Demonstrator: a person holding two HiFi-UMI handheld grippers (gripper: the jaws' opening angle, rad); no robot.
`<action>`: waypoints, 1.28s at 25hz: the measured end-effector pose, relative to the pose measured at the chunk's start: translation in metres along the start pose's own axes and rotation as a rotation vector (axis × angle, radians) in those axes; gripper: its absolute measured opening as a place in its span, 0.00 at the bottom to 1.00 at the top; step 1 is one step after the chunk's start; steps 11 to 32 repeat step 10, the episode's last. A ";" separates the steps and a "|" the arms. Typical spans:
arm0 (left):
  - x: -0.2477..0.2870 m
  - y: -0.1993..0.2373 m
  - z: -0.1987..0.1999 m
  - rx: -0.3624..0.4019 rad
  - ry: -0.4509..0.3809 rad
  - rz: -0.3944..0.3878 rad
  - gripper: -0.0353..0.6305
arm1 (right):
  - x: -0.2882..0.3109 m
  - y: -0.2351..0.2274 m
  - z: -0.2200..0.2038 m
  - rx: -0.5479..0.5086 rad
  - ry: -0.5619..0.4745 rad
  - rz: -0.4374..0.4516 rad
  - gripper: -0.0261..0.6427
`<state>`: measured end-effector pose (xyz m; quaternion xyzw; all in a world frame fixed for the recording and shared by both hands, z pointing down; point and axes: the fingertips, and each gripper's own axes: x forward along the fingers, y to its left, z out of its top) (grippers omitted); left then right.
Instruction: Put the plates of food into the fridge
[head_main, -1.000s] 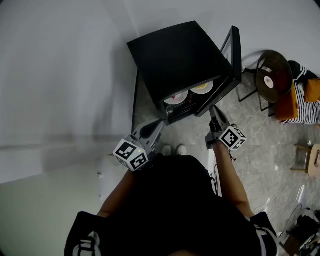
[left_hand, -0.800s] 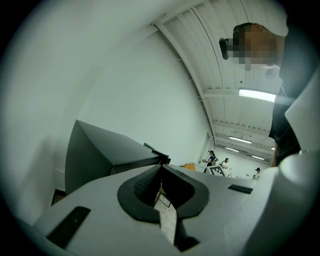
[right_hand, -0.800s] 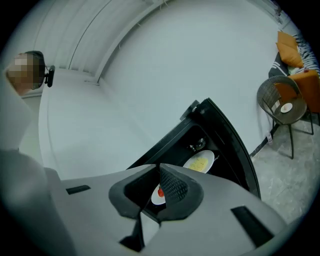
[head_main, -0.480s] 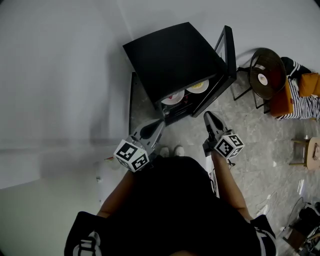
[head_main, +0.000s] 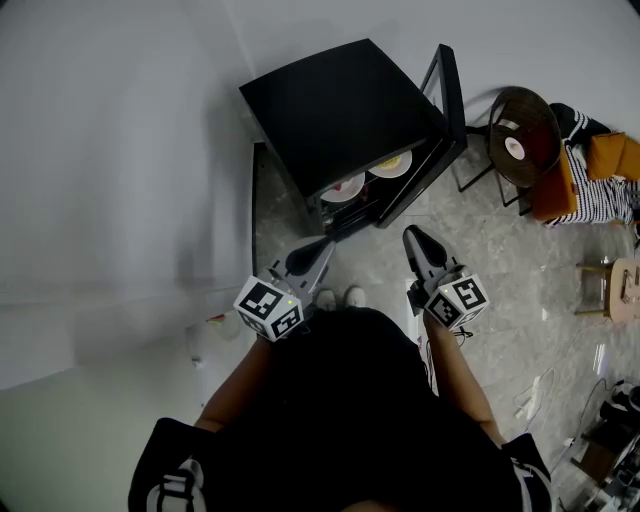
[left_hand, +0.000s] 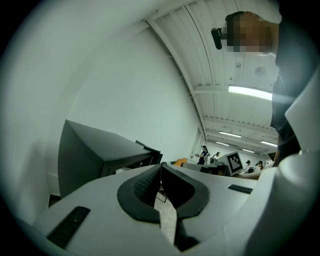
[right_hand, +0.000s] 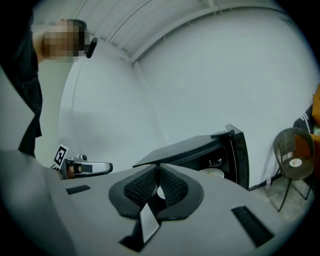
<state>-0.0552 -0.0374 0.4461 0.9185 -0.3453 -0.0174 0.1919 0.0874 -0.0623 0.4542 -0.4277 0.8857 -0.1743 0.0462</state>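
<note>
The black mini fridge (head_main: 340, 110) stands with its door (head_main: 447, 90) swung wide open. In front of it hover the left gripper (head_main: 325, 243) and the right gripper (head_main: 410, 235), each with jaws pressed together and empty. Two plates of food (head_main: 343, 188) sit side by side on a shelf inside the fridge.

A round dark wire-frame chair (head_main: 520, 135) stands at the upper right on the grey marbled tile floor (head_main: 500, 270), with a small white disc (head_main: 514, 149) on its seat. Just right of it lie an orange cushion (head_main: 612, 155) and black-and-white striped cloth (head_main: 600, 200). A plain white wall (head_main: 110, 150) fills the left.
</note>
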 end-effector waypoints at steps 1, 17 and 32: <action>0.000 -0.001 -0.001 0.002 0.003 -0.006 0.09 | -0.001 0.008 0.005 -0.038 -0.015 0.011 0.10; -0.005 -0.010 -0.012 0.007 0.020 -0.032 0.09 | -0.015 0.067 0.030 -0.276 -0.115 0.085 0.10; -0.005 -0.010 -0.012 0.007 0.020 -0.032 0.09 | -0.015 0.067 0.030 -0.276 -0.115 0.085 0.10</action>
